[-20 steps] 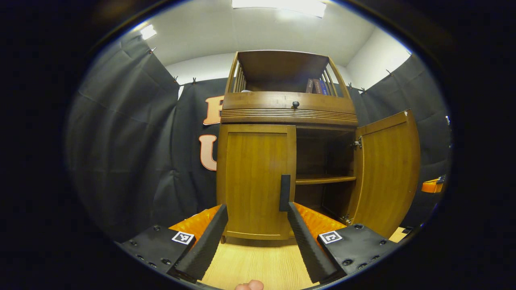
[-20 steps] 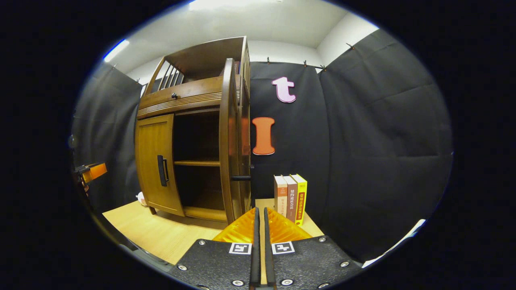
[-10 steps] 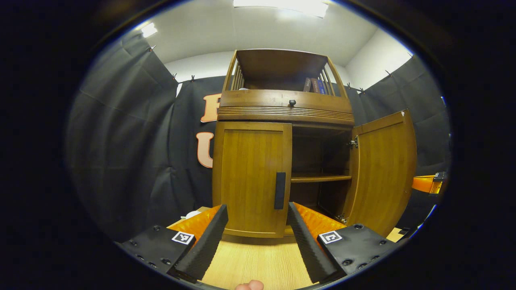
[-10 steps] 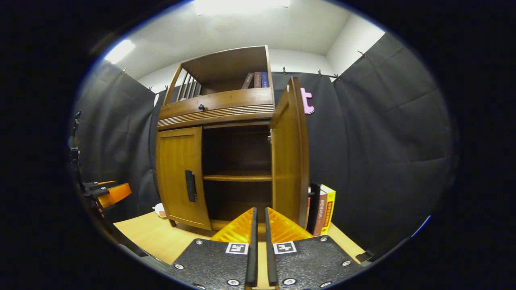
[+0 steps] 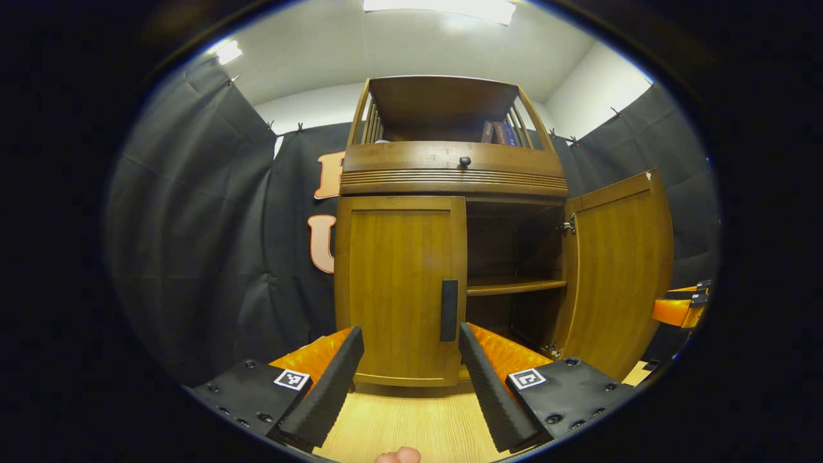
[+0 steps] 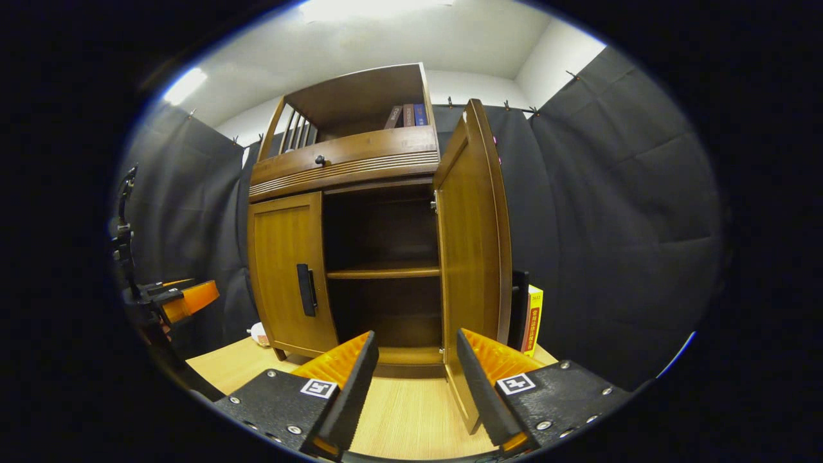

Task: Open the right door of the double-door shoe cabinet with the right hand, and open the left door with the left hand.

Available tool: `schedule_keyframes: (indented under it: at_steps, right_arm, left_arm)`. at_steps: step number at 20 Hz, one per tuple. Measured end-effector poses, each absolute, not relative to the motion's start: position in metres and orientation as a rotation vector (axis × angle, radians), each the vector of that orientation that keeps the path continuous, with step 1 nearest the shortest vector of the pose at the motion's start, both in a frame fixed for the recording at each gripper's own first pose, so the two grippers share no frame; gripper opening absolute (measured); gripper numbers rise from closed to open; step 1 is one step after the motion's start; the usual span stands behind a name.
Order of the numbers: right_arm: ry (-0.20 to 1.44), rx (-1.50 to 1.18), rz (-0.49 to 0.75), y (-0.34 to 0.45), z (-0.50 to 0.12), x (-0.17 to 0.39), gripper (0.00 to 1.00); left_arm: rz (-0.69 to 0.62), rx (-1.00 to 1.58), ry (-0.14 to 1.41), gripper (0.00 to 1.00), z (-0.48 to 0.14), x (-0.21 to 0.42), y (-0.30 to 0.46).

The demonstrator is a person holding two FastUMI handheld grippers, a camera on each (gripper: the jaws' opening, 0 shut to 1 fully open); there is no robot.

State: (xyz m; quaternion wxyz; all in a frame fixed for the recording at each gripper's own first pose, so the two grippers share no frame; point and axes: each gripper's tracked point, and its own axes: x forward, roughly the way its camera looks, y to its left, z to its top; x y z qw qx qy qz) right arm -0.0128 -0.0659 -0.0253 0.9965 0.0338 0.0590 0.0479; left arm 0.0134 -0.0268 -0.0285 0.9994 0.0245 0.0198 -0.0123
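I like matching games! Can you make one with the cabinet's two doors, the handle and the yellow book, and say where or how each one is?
Things:
1. left door
2. right door
3. black handle
4. yellow book

States or places:
A. swung open
B. behind the open door
C. shut
D. on the shut door's edge

Pairs: 1-C, 2-A, 3-D, 4-B

A light wooden tabletop (image 6: pixel 405 418) is seen carrying the shoe cabinet (image 6: pixel 347 257), which stands on it. Upright books (image 6: pixel 533 319) are set on the tabletop just beside the cabinet's right side. A small pale object (image 6: pixel 259 334), too small to identify, lies at its left foot.
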Motion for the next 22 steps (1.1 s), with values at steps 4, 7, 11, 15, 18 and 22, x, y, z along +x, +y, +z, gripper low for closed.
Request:
schedule_keyframes:
  at_steps: [4, 7, 11, 15, 18, 22]
  right_arm:
    - [0.165, 0.067, 0.098, -0.063, -0.037, -0.015, 0.87]
    - [0.155, 0.069, 0.086, -0.062, -0.036, -0.016, 0.96]
    - [0.147, 0.053, 0.075, -0.058, -0.036, -0.018, 0.9]
    - [0.154, 0.036, 0.074, -0.054, -0.039, -0.019, 0.9]
    - [0.148, 0.075, 0.077, -0.05, -0.039, -0.018, 0.9]
    - [0.161, 0.082, 0.063, -0.05, -0.046, -0.02, 0.9]
  left_arm:
    - [-0.094, 0.026, 0.049, 0.96, -0.027, 0.036, -0.048]
    - [-0.114, 0.0, 0.044, 0.96, -0.019, 0.062, -0.054]
    - [-0.133, 0.001, 0.038, 0.94, -0.016, 0.106, -0.064]
    - [-0.132, -0.001, 0.068, 0.97, -0.029, 0.141, -0.073]
    - [-0.141, -0.004, 0.087, 0.98, -0.042, 0.171, -0.082]
    - [-0.149, 0.011, 0.089, 0.95, -0.057, 0.203, -0.091]
